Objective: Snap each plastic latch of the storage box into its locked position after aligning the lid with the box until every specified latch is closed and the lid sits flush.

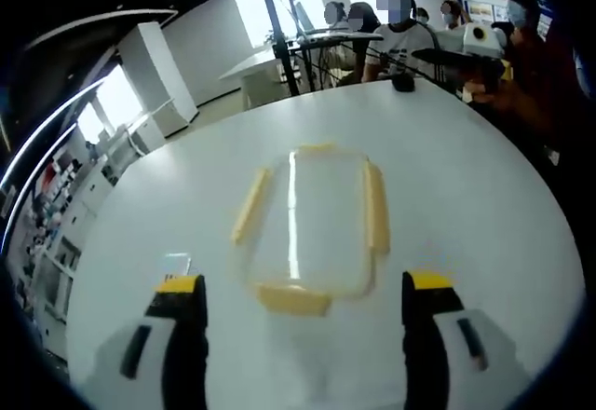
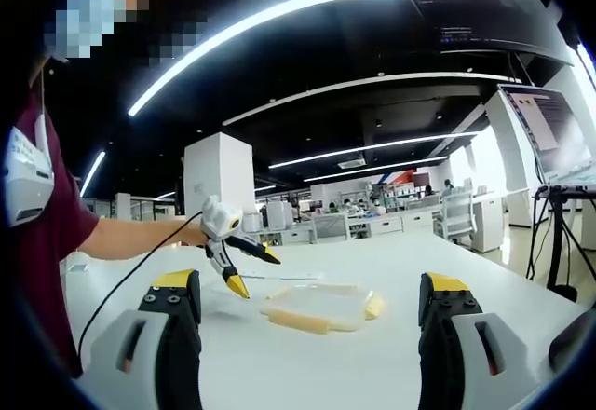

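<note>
On the round white table [image 1: 484, 205], straight ahead of the left gripper [image 1: 304, 309], lies the clear rectangular plastic storage box with pale yellow latches [image 1: 307, 228]. Its long axis runs away from this gripper, so one short-end latch [image 1: 293, 298] faces the spread jaws, just beyond the yellow tips, while the two long-side latches [image 1: 376, 207] run along either flank of the box. The lid looks seated, though the latches appear splayed outward and not yet snapped down. The left gripper's jaws stand wide apart and hold nothing.

From the right gripper view, the same box [image 2: 321, 306] sits low on the table, farther ahead, with the left gripper [image 2: 235, 276] hovering over the box's end, its yellow-tipped fingers angled downward. The right gripper [image 2: 307, 309] is likewise spread wide and empty, well back from the box.

The left gripper is the nearer one, so the facing end latch seems its likely first target.
</note>
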Tool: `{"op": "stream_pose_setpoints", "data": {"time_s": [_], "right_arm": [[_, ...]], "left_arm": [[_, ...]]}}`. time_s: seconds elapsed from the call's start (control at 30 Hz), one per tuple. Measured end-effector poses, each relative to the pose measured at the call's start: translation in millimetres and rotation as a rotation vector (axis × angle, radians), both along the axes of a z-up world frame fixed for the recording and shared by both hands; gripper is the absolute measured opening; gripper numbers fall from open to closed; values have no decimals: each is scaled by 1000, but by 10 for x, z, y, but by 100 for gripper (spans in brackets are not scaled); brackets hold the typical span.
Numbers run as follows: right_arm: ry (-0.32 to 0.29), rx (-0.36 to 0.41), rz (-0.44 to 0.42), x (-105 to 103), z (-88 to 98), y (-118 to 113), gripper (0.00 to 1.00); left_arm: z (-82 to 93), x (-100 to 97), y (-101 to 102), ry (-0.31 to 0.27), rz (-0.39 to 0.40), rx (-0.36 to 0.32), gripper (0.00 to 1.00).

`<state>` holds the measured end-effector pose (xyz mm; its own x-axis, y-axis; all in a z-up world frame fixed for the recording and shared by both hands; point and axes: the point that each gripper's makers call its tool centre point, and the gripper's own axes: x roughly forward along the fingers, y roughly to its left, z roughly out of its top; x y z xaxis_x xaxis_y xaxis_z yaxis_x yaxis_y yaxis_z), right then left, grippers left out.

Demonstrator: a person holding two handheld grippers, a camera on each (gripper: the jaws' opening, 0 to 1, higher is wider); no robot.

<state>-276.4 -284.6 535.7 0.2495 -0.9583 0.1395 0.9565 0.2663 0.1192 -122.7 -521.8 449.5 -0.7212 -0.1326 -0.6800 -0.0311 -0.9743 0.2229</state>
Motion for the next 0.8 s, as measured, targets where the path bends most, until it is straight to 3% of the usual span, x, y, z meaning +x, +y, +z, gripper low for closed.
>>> {"op": "stream_pose_setpoints", "data": {"time_s": [0.8], "right_arm": [[0,8,-6,-46,-36,-1,99]], "left_arm": [[-195,21,-76,-116,-42,-13,76]]}}
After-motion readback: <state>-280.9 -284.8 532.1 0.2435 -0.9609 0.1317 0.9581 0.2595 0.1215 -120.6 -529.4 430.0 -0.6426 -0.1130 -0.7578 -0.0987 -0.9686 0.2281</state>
